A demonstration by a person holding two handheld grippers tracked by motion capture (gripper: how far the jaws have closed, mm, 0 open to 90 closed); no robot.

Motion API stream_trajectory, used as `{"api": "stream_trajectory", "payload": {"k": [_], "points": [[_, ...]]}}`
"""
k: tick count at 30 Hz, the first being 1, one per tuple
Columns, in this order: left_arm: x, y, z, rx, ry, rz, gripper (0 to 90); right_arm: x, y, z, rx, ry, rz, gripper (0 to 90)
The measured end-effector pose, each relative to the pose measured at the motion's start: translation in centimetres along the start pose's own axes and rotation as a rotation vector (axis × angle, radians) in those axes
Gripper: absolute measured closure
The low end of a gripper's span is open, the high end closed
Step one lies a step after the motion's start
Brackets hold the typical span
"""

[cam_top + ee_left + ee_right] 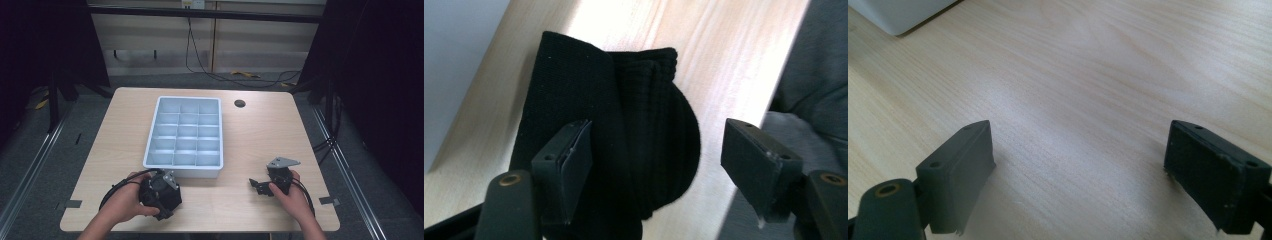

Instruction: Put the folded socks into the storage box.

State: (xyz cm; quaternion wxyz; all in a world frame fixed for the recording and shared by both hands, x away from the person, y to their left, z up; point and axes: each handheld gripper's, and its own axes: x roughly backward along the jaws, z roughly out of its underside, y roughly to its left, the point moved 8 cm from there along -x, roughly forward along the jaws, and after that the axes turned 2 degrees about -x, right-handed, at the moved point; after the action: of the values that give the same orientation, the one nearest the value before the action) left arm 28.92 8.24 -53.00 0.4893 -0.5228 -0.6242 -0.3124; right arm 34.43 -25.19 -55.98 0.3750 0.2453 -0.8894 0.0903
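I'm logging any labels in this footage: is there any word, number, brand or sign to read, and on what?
None can be read.
The small plate on the wall behind the table may bear print, but it is too small and blurred to tell.
The tray, the black fabric and both grippers bear no visible text.

No legible text, label, brand, number or sign is found in any of the three views. The small light plate on the wall rail (pixel 193 4) at the top of the high view is too small and blurred to read, and it cannot be told whether it carries print at all.
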Motion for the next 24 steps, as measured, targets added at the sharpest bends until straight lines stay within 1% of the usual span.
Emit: {"api": "stream_trajectory", "payload": {"k": [1,2,3,4,5,6,7,8,9,10,11,12,13,14,15,16,18,19,23,24], "points": [[-0.1,0.0,0.0,-0.001,0.000,-0.014,30.2,0.0,0.0,0.0,0.000,0.000,0.000,11.7],[0.0,0.2,0.1,-0.037,0.026,-0.049,36.7,0.0,0.0,0.0,0.000,0.000,0.000,11.7],[-0.2,0.1,0.1,-0.042,0.018,-0.069,41.9,0.0,0.0,0.0,0.001,0.000,0.000,11.7],[-0.2,0.1,0.1,-0.042,0.018,-0.069,46.1,0.0,0.0,0.0,0.001,0.000,0.000,11.7],[-0.1,0.3,0.1,-0.057,0.031,-0.084,51.7,0.0,0.0,0.0,0.001,0.000,0.002,11.7],[-0.1,0.3,0.1,-0.057,0.031,-0.084,52.8,0.0,0.0,0.0,0.001,0.000,0.002,11.7],[-0.1,0.2,0.1,-0.069,0.043,-0.075,58.1,0.0,0.0,0.0,0.001,0.000,0.002,11.7],[-0.1,0.3,0.1,-0.075,0.042,-0.072,58.1,0.0,0.0,0.0,0.001,0.000,0.002,11.7],[-0.1,0.3,0.1,-0.069,0.048,-0.057,65.3,0.0,0.0,0.0,0.001,0.000,0.000,11.7],[0.0,0.5,0.1,-0.033,0.043,-0.035,67.2,0.0,0.0,0.0,0.000,0.000,0.000,11.7],[0.0,0.5,0.1,-0.033,0.043,-0.035,68.9,0.0,0.0,0.0,0.000,0.000,0.000,11.7],[0.1,0.6,0.1,0.010,0.028,-0.011,70.3,0.0,0.0,0.0,0.001,0.000,0.001,11.7],[0.1,0.6,0.0,0.039,0.017,-0.007,70.9,0.0,0.0,0.0,0.001,0.000,0.000,11.7],[0.1,0.7,0.1,0.052,0.012,-0.006,71.5,0.0,0.0,0.0,0.000,0.000,0.000,11.8],[0.1,0.7,0.1,0.052,0.012,-0.006,72.0,0.0,0.0,0.0,0.000,0.000,0.000,11.8],[0.3,0.8,0.1,0.074,0.007,-0.004,72.8,0.0,0.0,0.0,0.000,0.000,0.000,11.7],[0.4,0.9,0.1,0.078,0.002,0.000,73.1,0.0,0.0,0.0,0.000,0.000,0.000,11.7],[0.6,0.9,0.1,0.106,-0.002,0.011,73.4,0.0,0.0,0.0,0.000,0.000,0.000,11.7],[1.2,1.0,0.1,0.117,-0.001,0.018,73.7,0.0,0.0,0.0,-0.001,0.000,0.000,11.7],[1.8,1.2,0.0,0.111,-0.007,0.002,73.7,0.0,0.0,0.0,0.000,0.000,0.000,11.7]]}}
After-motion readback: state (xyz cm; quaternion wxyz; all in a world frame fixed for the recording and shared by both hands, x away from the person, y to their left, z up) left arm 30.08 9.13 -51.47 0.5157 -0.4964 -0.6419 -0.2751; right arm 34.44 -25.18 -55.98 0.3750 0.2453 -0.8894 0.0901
